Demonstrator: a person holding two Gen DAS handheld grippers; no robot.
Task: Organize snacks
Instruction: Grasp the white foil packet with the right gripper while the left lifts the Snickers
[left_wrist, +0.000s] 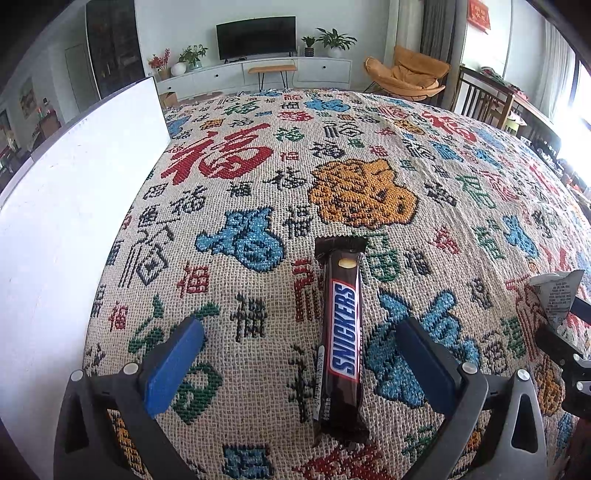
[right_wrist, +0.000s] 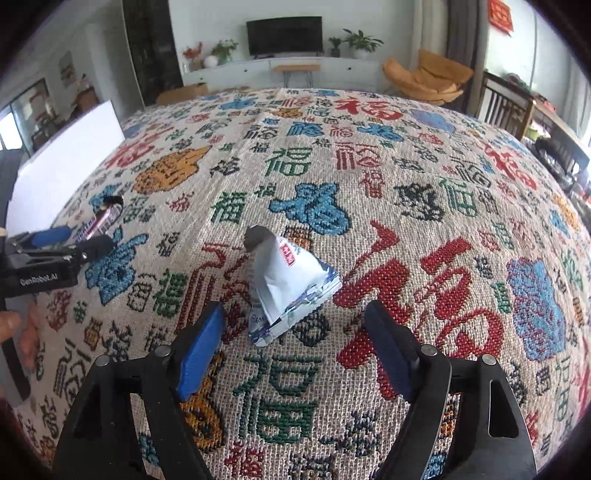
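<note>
left gripper (left_wrist: 301, 363): fingers spread, released, snickers bar (left_wrist: 341, 334) lying lengthwise between them. right gripper (right_wrist: 295, 343): fingers spread, released, white snack pouch (right_wrist: 291, 286) just ahead, on patterned surface (right_wrist: 424, 221).

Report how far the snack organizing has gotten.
Nothing looks put away yet. The Snickers bar lies on the patterned cloth between the open left gripper; the white snack packet lies before the open right gripper. Both remain to be grasped and placed.
</note>
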